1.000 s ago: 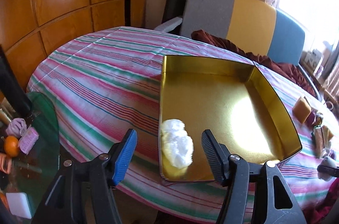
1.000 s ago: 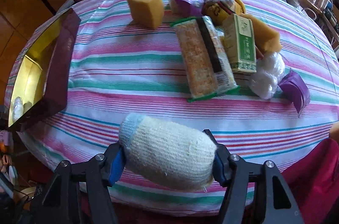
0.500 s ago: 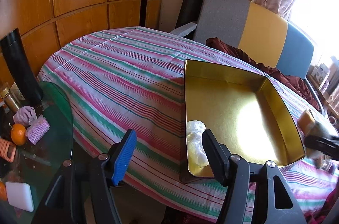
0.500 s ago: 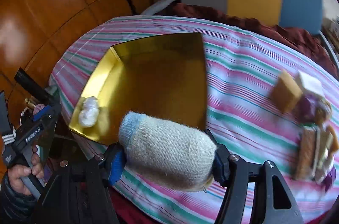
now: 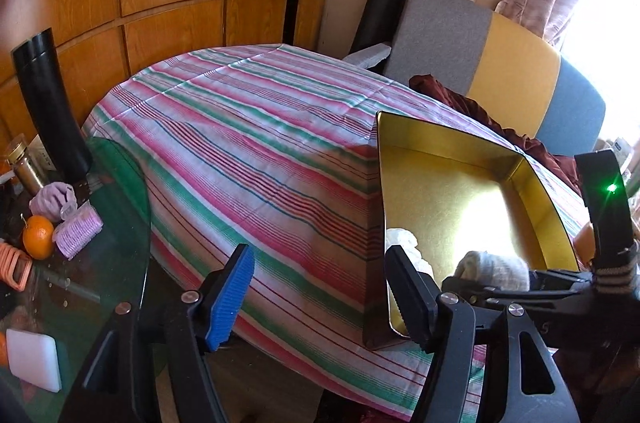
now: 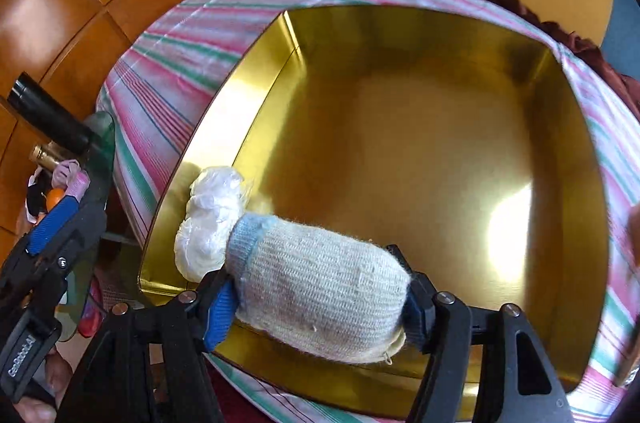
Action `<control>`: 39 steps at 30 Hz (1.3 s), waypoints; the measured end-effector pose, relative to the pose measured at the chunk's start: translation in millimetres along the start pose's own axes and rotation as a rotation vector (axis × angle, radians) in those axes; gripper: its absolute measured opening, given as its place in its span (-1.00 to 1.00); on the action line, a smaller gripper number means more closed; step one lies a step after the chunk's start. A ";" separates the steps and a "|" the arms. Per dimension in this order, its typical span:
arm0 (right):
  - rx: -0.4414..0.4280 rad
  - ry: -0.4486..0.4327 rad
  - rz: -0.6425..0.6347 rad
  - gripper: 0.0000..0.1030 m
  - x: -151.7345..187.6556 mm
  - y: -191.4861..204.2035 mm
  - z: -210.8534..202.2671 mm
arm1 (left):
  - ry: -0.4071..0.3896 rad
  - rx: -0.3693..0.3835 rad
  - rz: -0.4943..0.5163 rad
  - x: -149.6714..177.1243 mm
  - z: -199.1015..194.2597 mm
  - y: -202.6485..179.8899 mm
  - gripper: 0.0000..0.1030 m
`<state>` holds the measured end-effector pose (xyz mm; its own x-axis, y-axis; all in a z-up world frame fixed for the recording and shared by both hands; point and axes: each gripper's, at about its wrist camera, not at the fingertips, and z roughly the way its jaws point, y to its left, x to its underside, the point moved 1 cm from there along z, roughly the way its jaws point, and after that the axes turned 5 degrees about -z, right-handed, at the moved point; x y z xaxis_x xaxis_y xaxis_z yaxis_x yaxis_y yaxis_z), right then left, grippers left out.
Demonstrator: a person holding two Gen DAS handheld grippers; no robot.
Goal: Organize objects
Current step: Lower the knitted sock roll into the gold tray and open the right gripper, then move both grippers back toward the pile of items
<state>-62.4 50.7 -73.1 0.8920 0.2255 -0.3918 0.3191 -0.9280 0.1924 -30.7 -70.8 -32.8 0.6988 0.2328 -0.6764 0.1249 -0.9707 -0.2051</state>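
A rolled cream sock with a blue cuff (image 6: 320,299) hangs low over the near left part of the gold tray (image 6: 400,143). My right gripper (image 6: 318,303) holds it by both ends; its jaws are opening while the pads still touch the sock. Just beyond the cuff, a white plastic bundle (image 6: 208,223) lies in the tray's near left corner. In the left wrist view the sock (image 5: 496,269) shows inside the tray (image 5: 460,159), beside the bundle (image 5: 404,239). My left gripper (image 5: 318,263) hovers off the tray's left side with its jaws opening and nothing between them.
The tray sits on a round table with a striped cloth (image 5: 248,143). A glass side table (image 5: 112,223) at left carries an orange (image 5: 38,237), pink rollers (image 5: 78,235) and a tall black flask (image 5: 52,107). A grey, yellow and blue seat back (image 5: 500,63) stands behind.
My right gripper swung the sock from the table's cluttered side to over the tray and rolled. The left gripper drew slightly away from the tray, which now sits further right in its view.
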 end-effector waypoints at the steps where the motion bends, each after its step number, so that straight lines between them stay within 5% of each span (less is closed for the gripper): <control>1: -0.019 0.006 0.000 0.35 1.7 1.0 2.0 | 0.001 -0.001 0.000 0.3 0.5 0.2 0.33; 6: -0.106 -0.010 0.009 0.49 8.8 2.3 1.1 | -0.005 -0.006 0.007 0.2 0.0 0.2 0.36; 12: -0.098 -0.094 0.047 0.59 17.9 -13.8 -31.9 | -0.038 0.001 0.050 -2.2 -9.4 -10.8 0.37; 24: 0.087 -0.231 0.135 0.62 48.0 -61.5 -101.5 | -0.057 0.065 0.178 2.5 -27.6 -57.1 0.42; 39: 0.296 -0.297 0.314 0.63 102.5 -177.2 -170.1 | -0.023 0.178 0.342 17.0 -32.9 -133.4 0.51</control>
<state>26.9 288.7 5.7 0.7870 -0.1307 -0.6029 -0.0914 -0.9912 0.0956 -12.2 60.7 6.3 0.6632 -0.0991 -0.7419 -0.2378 -0.9677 -0.0833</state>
